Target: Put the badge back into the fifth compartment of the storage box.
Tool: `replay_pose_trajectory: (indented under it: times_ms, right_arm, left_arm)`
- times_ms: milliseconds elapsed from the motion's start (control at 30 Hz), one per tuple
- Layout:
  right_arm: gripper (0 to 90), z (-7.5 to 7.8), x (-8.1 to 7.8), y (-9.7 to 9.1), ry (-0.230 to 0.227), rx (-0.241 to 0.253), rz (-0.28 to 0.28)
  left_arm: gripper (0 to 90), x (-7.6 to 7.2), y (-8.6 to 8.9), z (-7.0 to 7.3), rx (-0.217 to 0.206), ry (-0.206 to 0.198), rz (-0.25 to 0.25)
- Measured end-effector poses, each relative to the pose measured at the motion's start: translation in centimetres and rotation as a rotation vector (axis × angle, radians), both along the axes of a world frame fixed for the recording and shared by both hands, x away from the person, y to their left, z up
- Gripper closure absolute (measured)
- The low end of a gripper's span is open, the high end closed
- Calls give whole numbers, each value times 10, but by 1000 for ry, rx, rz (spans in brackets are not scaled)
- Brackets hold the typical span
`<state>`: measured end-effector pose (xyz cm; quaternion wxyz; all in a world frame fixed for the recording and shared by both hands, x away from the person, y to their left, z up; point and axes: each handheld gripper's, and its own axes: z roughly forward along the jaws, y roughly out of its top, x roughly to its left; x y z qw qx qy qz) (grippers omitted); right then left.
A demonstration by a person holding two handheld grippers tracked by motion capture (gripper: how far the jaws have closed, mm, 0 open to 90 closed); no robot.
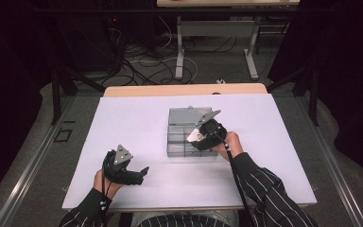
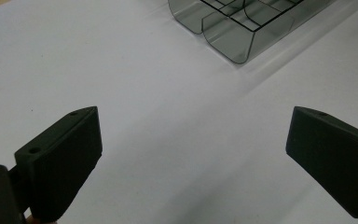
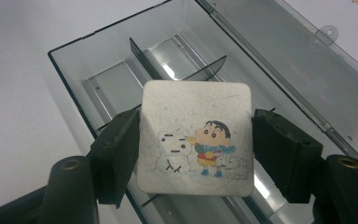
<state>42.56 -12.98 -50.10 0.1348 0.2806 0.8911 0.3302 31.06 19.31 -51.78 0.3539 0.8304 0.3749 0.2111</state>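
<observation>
A clear grey plastic organizer box (image 1: 179, 127) with dividers lies open in the middle of the white table (image 1: 123, 123); its lid (image 3: 289, 51) is folded back. My right gripper (image 1: 199, 136) hovers over the box's near compartments, shut on a square white coaster (image 3: 196, 137) that bears a cartoon of a child and a snowman. The black pads (image 3: 121, 149) press on the coaster's two side edges. My left gripper (image 1: 137, 174) rests low near the table's front left with its jaws wide apart and nothing between them; the box corner (image 2: 242, 32) lies ahead of it.
The white sheet ends on a wooden table edge (image 1: 184, 89) at the back. Behind the table stand a metal desk frame (image 1: 215, 42) and tangled cables (image 1: 137, 61) on the floor. Dark curtains close both sides.
</observation>
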Motion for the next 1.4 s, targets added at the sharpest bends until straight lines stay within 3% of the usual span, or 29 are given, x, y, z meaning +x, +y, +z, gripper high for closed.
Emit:
replay_pose_trajectory:
  times_ms: [433,1067,1400]
  right_arm:
    - [329,-6,6,7,22,-25,59]
    - [327,-14,9,9,32,-47,71]
    - [327,-18,9,13,37,-73,109]
  left_arm:
    - [32,0,0,0,-1,1,1]
    - [31,1,1,0,-7,-7,-1]
    - [30,1,0,0,-10,-7,1]
